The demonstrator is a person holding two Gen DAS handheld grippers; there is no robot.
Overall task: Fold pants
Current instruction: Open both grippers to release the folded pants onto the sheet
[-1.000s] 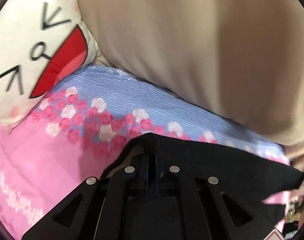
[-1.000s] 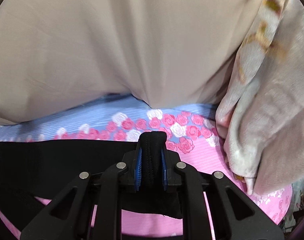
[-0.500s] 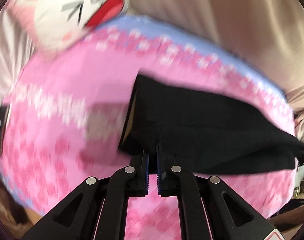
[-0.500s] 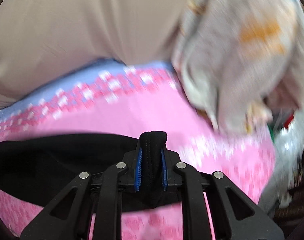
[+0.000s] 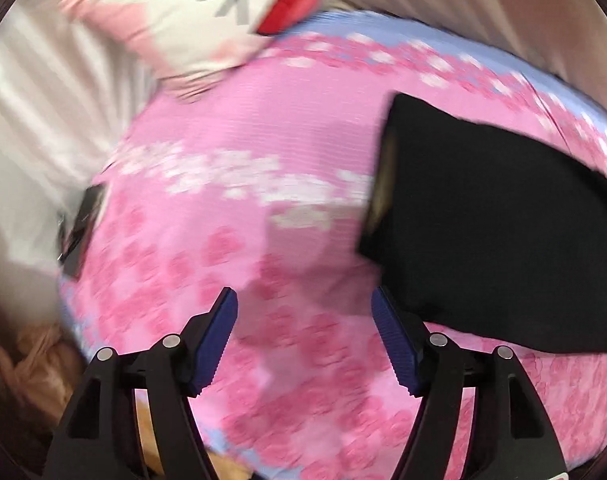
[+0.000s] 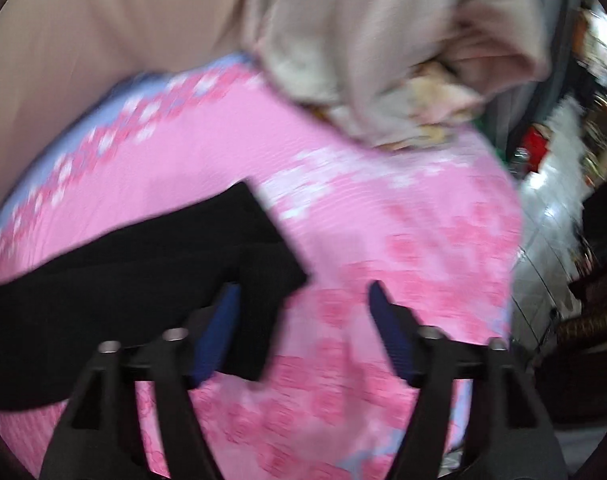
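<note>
Left gripper [image 5: 303, 300]: jaws spread wide, empty, just left of the pants [image 5: 487, 216]
Right gripper [image 6: 301, 294]: jaws spread wide, empty, at the pants' right end

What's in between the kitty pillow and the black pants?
Only bare pink flowery bedsheet lies between the kitty pillow and the black pants; nothing else sits there. The left wrist view shows it.

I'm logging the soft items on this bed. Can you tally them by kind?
Black pants: 1
Cat-face pillow: 1
Beige blanket: 1
Pink floral sheet: 1
Total: 4
</note>
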